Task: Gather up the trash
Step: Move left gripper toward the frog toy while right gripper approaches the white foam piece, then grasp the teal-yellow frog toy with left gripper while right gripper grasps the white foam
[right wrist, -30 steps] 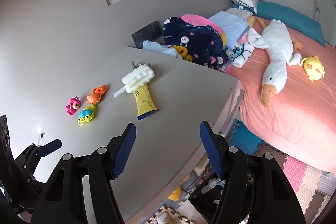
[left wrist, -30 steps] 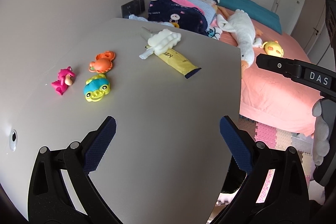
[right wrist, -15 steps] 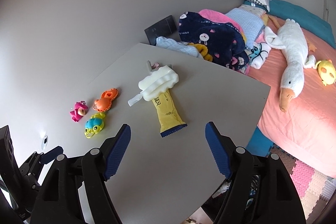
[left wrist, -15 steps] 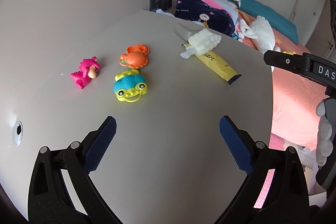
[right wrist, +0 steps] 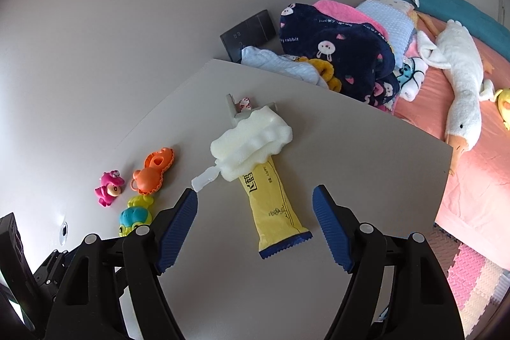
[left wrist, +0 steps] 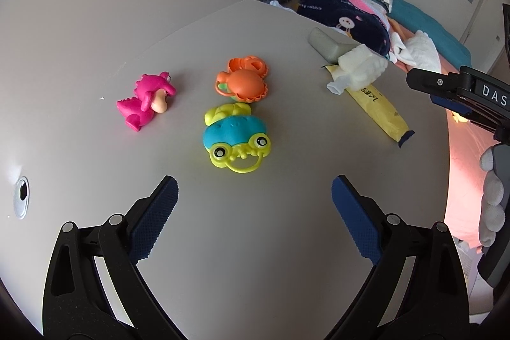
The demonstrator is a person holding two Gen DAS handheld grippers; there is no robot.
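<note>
On the grey table point(right wrist: 366, 168) lie a yellow wrapper point(right wrist: 274, 209) point(left wrist: 379, 110), a white foam piece point(right wrist: 251, 142) point(left wrist: 361, 69) over its far end, a small clear plastic piece point(right wrist: 204, 179) and a grey carton point(left wrist: 328, 45) point(right wrist: 236, 109) behind. My right gripper point(right wrist: 255, 215) is open, just above the wrapper's near end. My left gripper point(left wrist: 253, 203) is open and empty, in front of the frog toy point(left wrist: 236, 137). The right gripper also shows at the right edge of the left wrist view point(left wrist: 459, 94).
Three toys lie on the table's left: the blue-yellow frog, an orange crab point(left wrist: 244, 82) point(right wrist: 154, 169) and a pink dinosaur point(left wrist: 145, 99) point(right wrist: 108, 184). A bed point(right wrist: 471, 142) with blankets point(right wrist: 338, 50) and a plush goose point(right wrist: 462, 75) stands right of the table. A cable hole point(left wrist: 21, 196) is near left.
Both grippers have moved forward over the table. The toys are closer to the left gripper and the yellow wrapper now lies between the right gripper's fingers. Both stay open.
</note>
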